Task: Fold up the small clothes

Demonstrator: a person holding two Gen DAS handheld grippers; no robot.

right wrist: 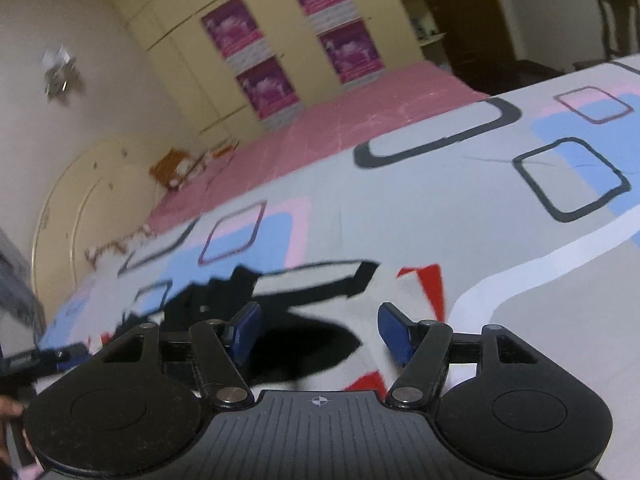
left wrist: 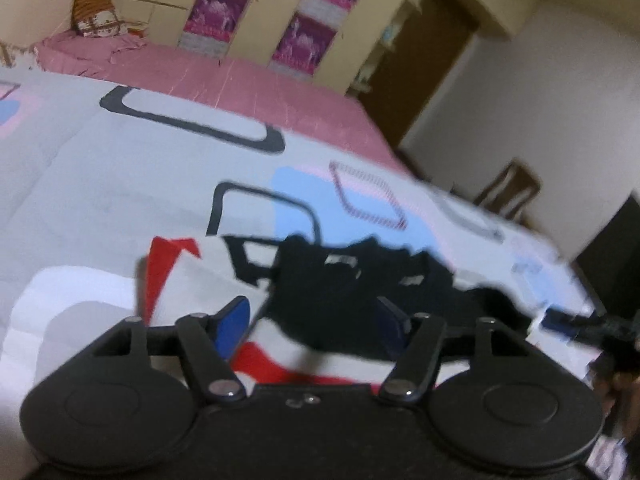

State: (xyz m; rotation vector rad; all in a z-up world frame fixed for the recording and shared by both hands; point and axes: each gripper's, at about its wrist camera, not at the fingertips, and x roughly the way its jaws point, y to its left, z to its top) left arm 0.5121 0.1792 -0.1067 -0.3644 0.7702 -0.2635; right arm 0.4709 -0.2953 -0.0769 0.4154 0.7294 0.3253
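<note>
A small white garment with black and red patches (left wrist: 288, 280) lies crumpled on the patterned bedspread (left wrist: 120, 184). My left gripper (left wrist: 316, 324) is open just above its near edge, blue pads apart, nothing between them. In the right wrist view the same garment (right wrist: 312, 312) lies under my right gripper (right wrist: 320, 332), which is open and empty. The right gripper also shows at the left wrist view's right edge (left wrist: 592, 324). The left gripper's tip shows at the right wrist view's left edge (right wrist: 60, 354). Both views are blurred.
The bed has a pink sheet (left wrist: 240, 76) beyond the bedspread and a striped pillow (left wrist: 96, 16) at the headboard. A cream wardrobe with purple posters (right wrist: 280, 40) stands behind. A wooden chair (left wrist: 508, 196) stands past the bed's far corner.
</note>
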